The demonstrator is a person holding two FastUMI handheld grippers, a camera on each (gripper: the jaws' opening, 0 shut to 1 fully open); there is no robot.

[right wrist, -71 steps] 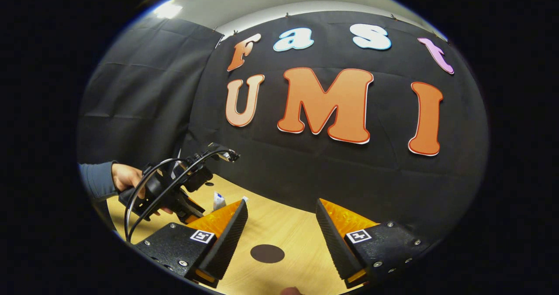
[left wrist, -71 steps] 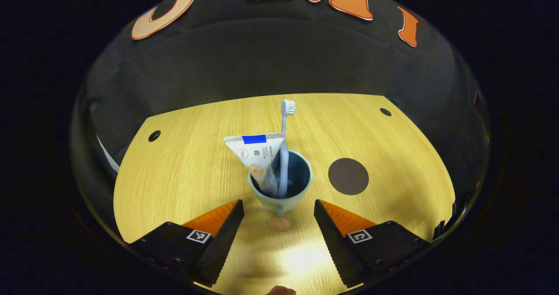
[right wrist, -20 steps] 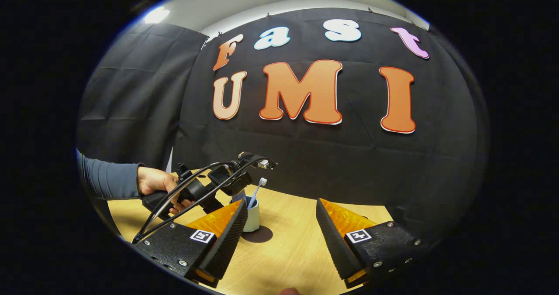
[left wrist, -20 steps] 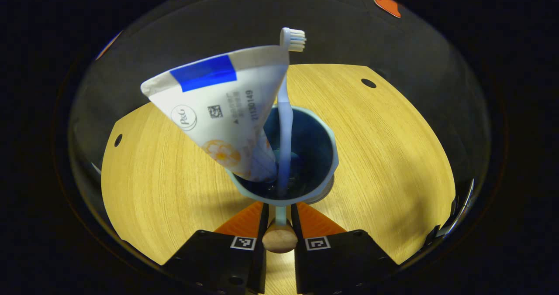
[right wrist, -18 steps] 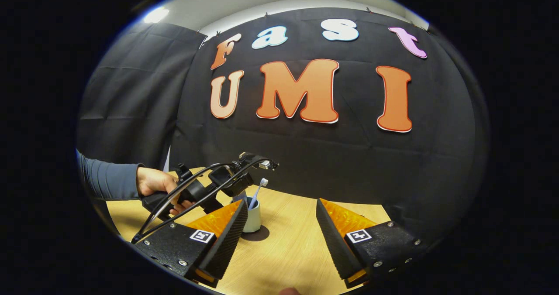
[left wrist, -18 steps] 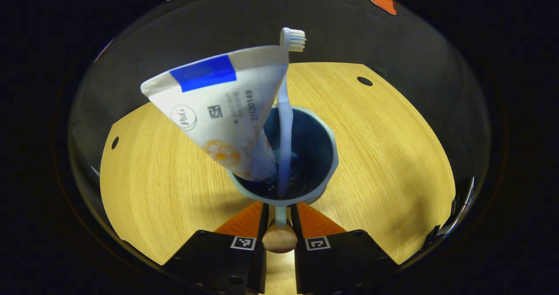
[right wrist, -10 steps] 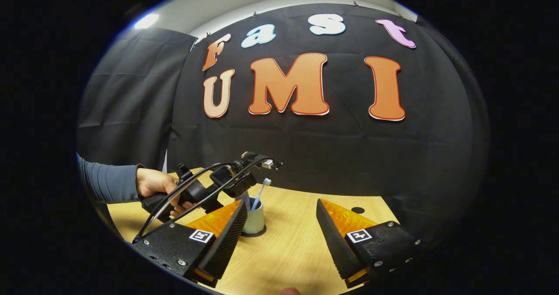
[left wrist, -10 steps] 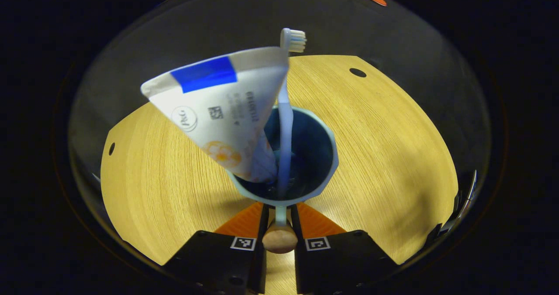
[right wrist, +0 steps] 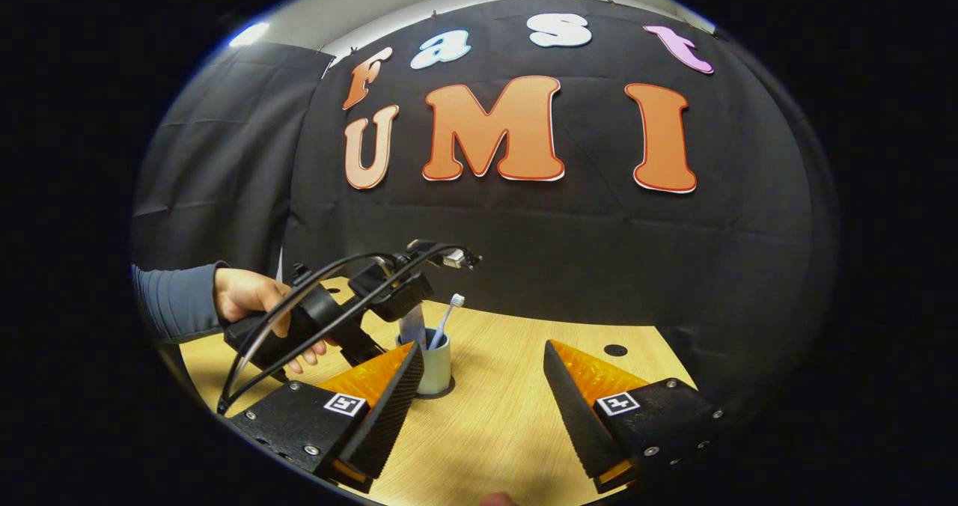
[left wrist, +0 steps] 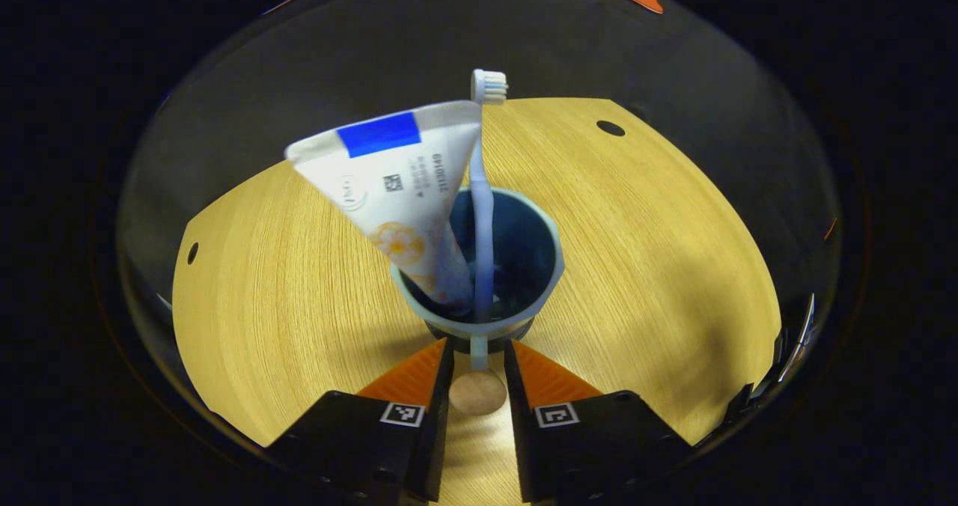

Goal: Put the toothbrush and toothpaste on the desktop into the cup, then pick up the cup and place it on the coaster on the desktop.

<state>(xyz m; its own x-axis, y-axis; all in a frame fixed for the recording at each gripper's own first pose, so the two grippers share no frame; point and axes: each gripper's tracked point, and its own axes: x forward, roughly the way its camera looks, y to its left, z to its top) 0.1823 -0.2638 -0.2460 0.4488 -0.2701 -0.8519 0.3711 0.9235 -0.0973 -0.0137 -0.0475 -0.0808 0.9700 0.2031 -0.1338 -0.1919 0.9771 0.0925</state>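
On the light wooden worktop sits the pale teal cup atop the dark round coaster, with the white toothpaste tube and light blue toothbrush inside. Left hand-held gripper has its fingers just apart around the cup's handle; right hand-held gripper hangs wide open nearby.

The bench is a light wood-grain top with small dark round holes near its far corners. A dark round coaster lies flat on it, and the pale blue-green cup stands upright on the coaster, whose rim peeks out just under the cup's base. In the right gripper view the bench runs back to the black cloth wall.
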